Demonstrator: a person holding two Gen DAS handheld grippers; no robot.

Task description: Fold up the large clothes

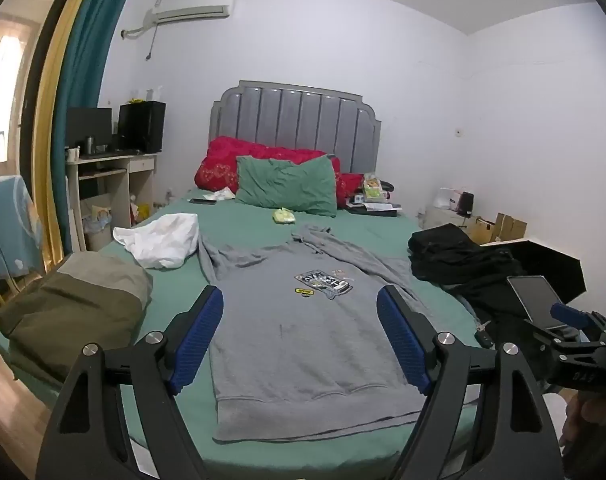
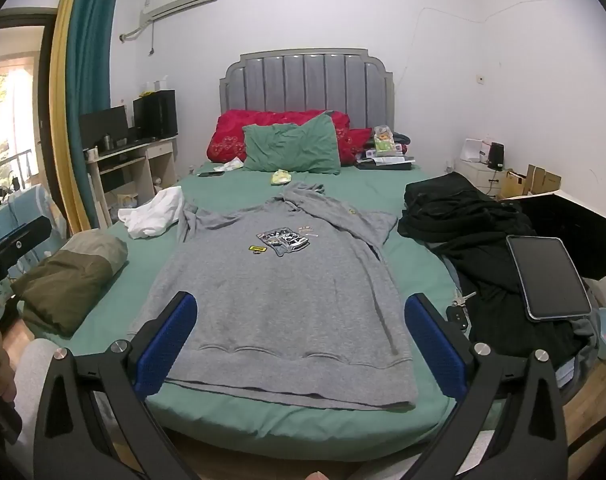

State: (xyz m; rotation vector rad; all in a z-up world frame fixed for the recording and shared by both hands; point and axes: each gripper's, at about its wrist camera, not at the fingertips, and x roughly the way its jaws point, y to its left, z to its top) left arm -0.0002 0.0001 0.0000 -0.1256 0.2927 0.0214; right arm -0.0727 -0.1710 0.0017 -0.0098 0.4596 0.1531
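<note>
Left gripper (image 1: 301, 336): released, blue pads spread wide, nothing between them; it hangs above the near end of the bed, aimed at the garment's lower half.
Right gripper (image 2: 301, 346): released likewise, jaws at full spread and empty, poised over the hem.
Grey hooded sweatshirt (image 2: 279, 292): lies flat, print side up, in the middle of the green bed sheet (image 2: 239, 412); hood toward the pillows, ribbed hem nearest the grippers. Both sleeves lie angled out beside the body (the one on the right partly bunched).
Handling judgement: soft, limp knit of moderate weight; it will sag and drag when lifted, not slip. The thick hem band and shoulder seams look the firmest places to pinch.
Suggested hold: one gripper at each hem corner, or at a sleeve cuff and the shoulder on the same side, to bring a side inward.
Stage: garment spread, no fold yet made.
Neighbours: white garment (image 1: 161, 240) near the left sleeve; olive folded bundle (image 1: 75, 312) at the bed's left edge; black clothes pile (image 2: 463, 216) with a tablet (image 2: 549, 278) on it at right, and keys (image 2: 461, 306) just beside the hem corner (a snag risk).
</note>
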